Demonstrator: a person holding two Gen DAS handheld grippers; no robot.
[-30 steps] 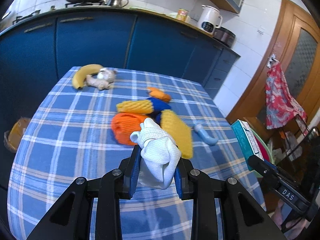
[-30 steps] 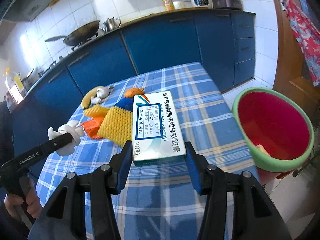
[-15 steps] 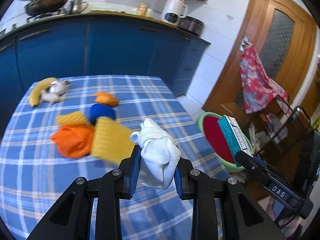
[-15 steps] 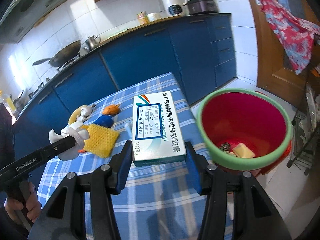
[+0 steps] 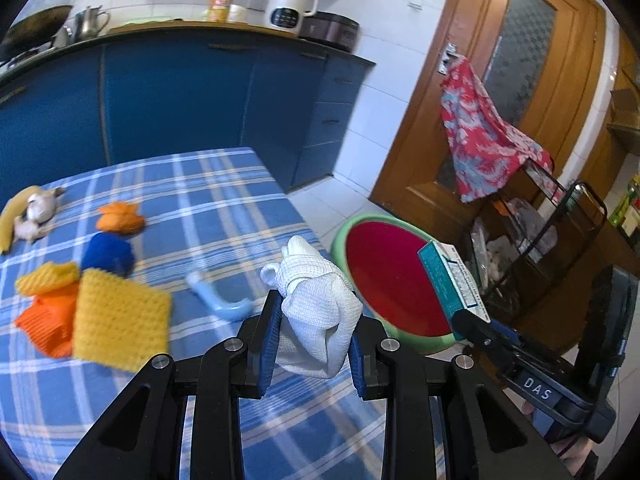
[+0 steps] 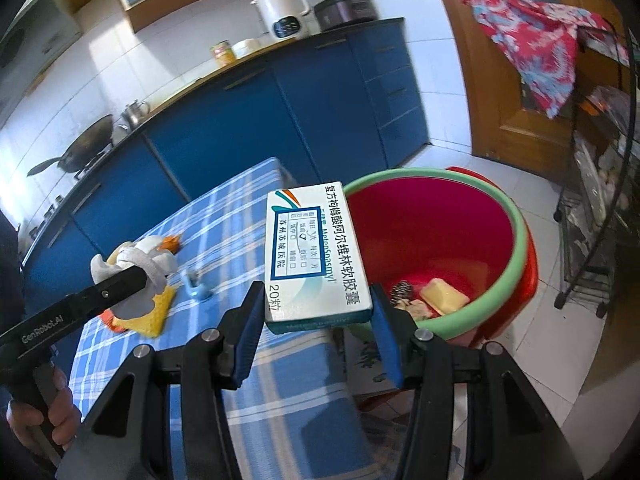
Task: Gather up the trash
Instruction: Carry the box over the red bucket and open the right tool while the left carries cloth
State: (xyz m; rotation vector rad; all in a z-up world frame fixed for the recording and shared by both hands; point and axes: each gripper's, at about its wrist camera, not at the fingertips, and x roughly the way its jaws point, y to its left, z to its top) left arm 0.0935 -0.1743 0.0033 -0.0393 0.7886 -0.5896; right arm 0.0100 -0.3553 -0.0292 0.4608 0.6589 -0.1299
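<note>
Holding right now: two bits of trash, one in each gripper, both up off the tabletop (image 5: 224, 200)
Left gripper (image 5: 314, 322): clamped on a wadded white cloth (image 5: 316, 304), blue pads pressing it from both sides; it sits over the tabletop's edge nearest the bin
Right gripper (image 6: 318, 316): closed on a white and teal medicine box (image 6: 316, 252), pads squeezing its two long sides, printed face up
Medicine box position: far end reaches over the rim of the bin, near end over the tabletop corner
Bin (image 6: 516, 240): red bucket with a green rim, standing on the tiled floor just beside the tabletop
Inside the bin: a yellowish chunk (image 6: 444, 296) plus some darker scraps I can't make out
Still lying on the blue checked cloth: light blue curved plastic piece (image 5: 218, 294), yellow knit square (image 5: 120, 320) overlapping an orange knit piece (image 5: 46, 320), blue knit ball (image 5: 108, 252), small orange piece (image 5: 120, 218)
Far corner: banana (image 5: 10, 216) touching a pale lumpy thing, too blurry to name
Person: one hand (image 6: 36, 420) on the left gripper's handle, seen from the right wrist view
Background: blue cabinets, white kettle (image 5: 290, 4) on the counter, red floral cloth (image 5: 480, 136) hanging on a wooden door
</note>
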